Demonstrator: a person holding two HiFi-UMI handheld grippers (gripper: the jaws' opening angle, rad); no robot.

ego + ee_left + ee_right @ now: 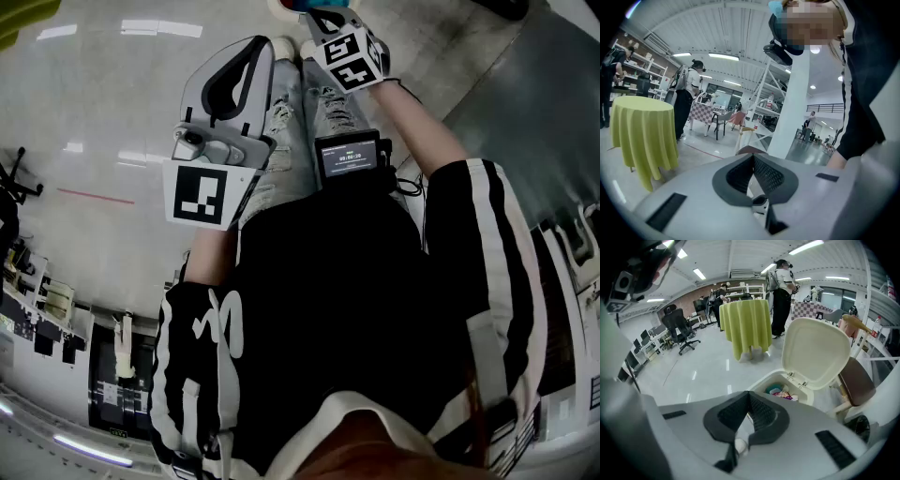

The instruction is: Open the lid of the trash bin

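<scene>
The white trash bin (774, 380) stands on the floor just past my right gripper (749, 401). Its lid (815, 352) is swung up and stands upright behind the opening. Coloured rubbish (782, 392) lies inside. My right gripper's jaws are shut with nothing between them, and they sit short of the bin's near rim without touching it. My left gripper (753, 161) is also shut and empty, and it points away into the hall. In the head view both grippers hang low in front of the person's legs; the left gripper (262, 45) is beside the right one's marker cube (352, 56).
A round table with a yellow cloth (746, 326) stands behind the bin, with a person (780, 296) next to it. A wooden chair (855, 376) is right of the bin. An office chair (677, 329) stands far left. A white pillar (792, 108) rises ahead of the left gripper.
</scene>
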